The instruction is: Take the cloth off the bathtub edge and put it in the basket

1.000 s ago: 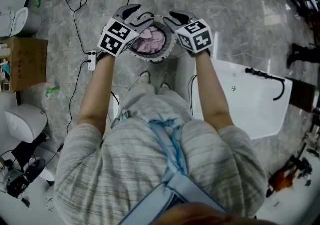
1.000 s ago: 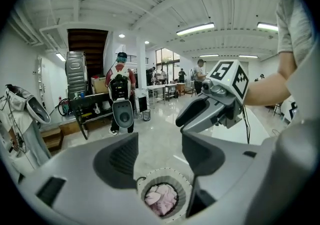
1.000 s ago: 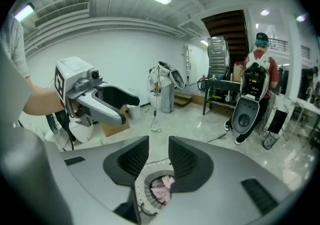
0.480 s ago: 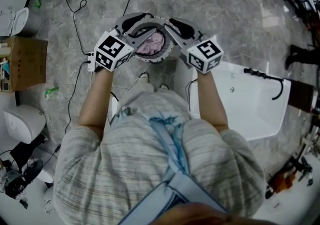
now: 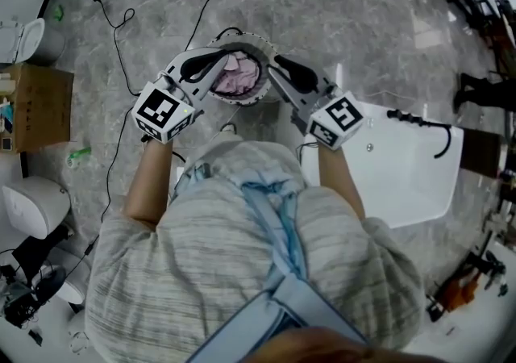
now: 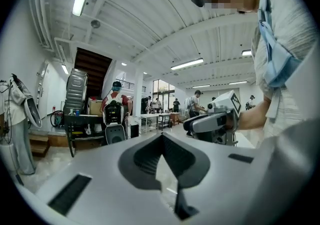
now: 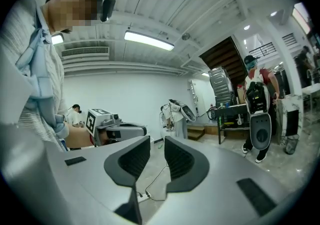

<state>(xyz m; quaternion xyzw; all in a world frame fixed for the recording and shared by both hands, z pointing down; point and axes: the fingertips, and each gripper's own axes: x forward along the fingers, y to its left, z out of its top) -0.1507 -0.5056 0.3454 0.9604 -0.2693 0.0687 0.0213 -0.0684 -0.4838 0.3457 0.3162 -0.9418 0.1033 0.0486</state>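
Both hands pulled up and back from the basket. The left gripper has just closed fully on nothing. The right gripper is slightly apart and empty. The pink cloth lies inside the basket, so I judge the drop complete.

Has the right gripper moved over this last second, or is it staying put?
Yes. The right gripper has drawn back from the basket, toward the person's body.
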